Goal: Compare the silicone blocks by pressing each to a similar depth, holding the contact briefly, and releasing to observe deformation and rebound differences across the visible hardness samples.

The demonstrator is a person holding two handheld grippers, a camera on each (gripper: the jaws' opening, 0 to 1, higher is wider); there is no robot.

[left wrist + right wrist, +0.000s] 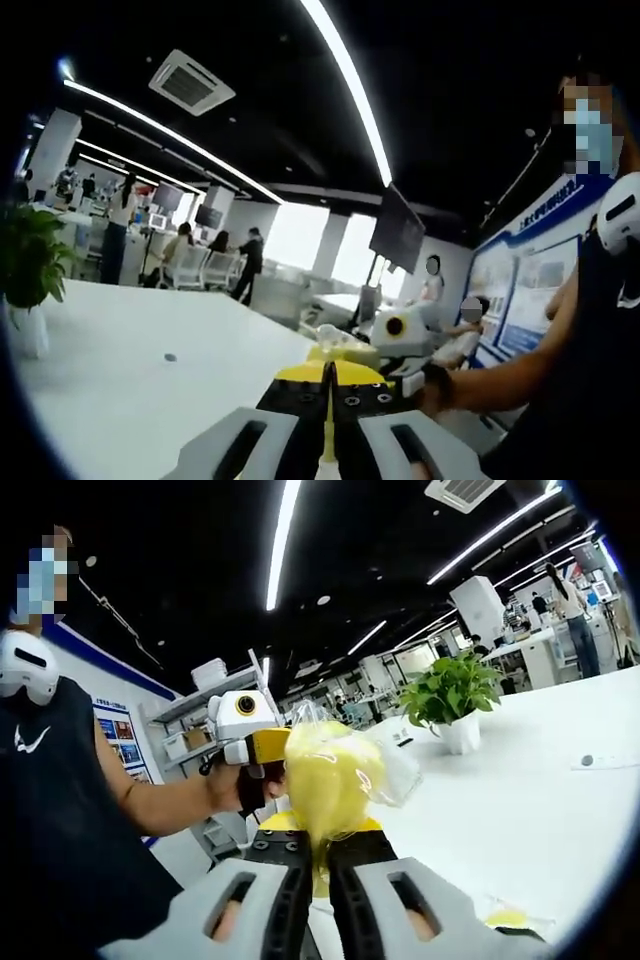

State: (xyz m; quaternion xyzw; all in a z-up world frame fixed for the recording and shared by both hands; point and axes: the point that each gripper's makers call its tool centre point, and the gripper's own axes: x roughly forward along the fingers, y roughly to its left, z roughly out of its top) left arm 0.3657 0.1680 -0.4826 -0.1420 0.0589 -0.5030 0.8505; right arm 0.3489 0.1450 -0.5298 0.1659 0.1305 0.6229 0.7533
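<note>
A clear plastic bag (335, 770) holding a soft yellow block rises straight out of my right gripper (320, 865), whose jaws are shut on its lower end. My left gripper (268, 746), held in a hand, comes in from the left, and its yellow tips meet the bag's upper edge. In the left gripper view my left gripper (329, 378) has its jaws shut, with a pale bit of the bag (335, 351) just past the tips. Behind that sits the right gripper (402, 330). Both are held up above the white table (520, 820).
A person in a dark sleeveless top (60, 840) stands close by, holding both grippers. On the table are a potted plant (452, 695), a small dark round thing (587, 761) and a yellow piece (505, 918) near my right jaw. Desks, screens and people fill the far room.
</note>
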